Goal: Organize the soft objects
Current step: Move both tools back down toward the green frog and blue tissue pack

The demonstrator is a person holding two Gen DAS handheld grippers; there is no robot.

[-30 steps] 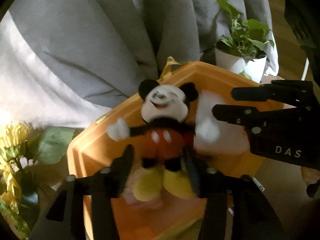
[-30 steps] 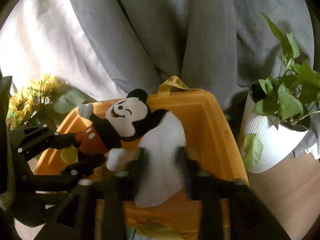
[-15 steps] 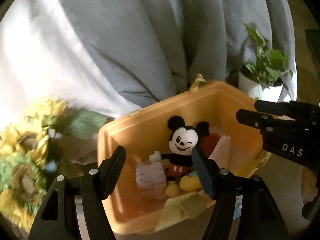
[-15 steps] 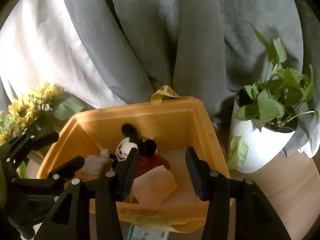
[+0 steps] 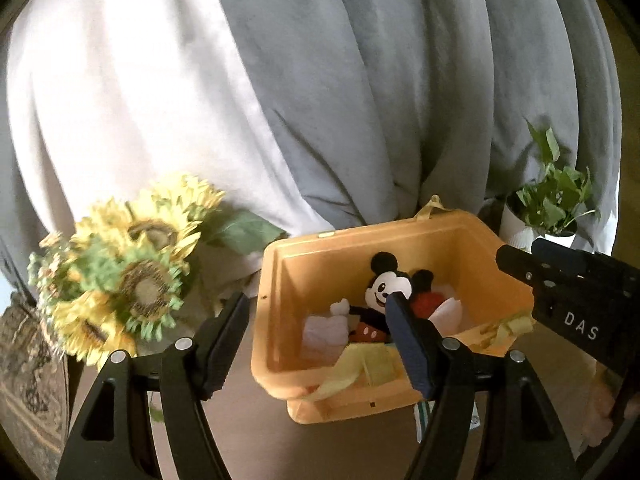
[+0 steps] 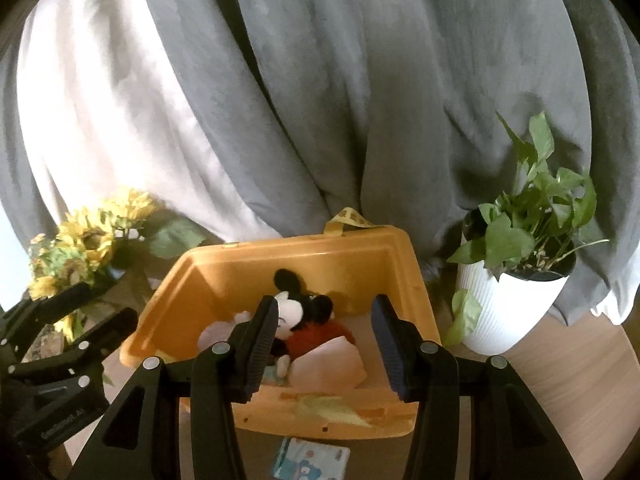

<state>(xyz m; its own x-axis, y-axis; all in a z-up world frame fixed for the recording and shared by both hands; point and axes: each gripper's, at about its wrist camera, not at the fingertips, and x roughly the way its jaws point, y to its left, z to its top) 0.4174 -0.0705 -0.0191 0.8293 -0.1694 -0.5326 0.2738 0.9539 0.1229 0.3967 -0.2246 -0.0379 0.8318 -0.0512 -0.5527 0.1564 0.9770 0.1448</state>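
Note:
A Mickey Mouse plush (image 5: 382,298) lies inside the orange bin (image 5: 320,256) with a pink soft item (image 5: 320,330), a red item (image 5: 426,304) and a pale cloth (image 5: 450,312). A yellow cloth (image 5: 360,364) hangs over the bin's front rim. My left gripper (image 5: 316,344) is open and empty, above and in front of the bin's left side. My right gripper (image 6: 324,344) is open and empty, above the bin's (image 6: 400,256) front. The plush (image 6: 296,312) shows between its fingers.
Sunflowers (image 5: 128,264) stand left of the bin. A potted green plant in a white pot (image 6: 512,300) stands to its right. Grey and white curtains (image 6: 320,100) hang behind. A small printed packet (image 6: 312,460) lies on the floor in front of the bin.
The left gripper let go of the Mickey plush and the right let go of the pale cloth; both now lie in the bin. Both grippers opened and pulled back and up.

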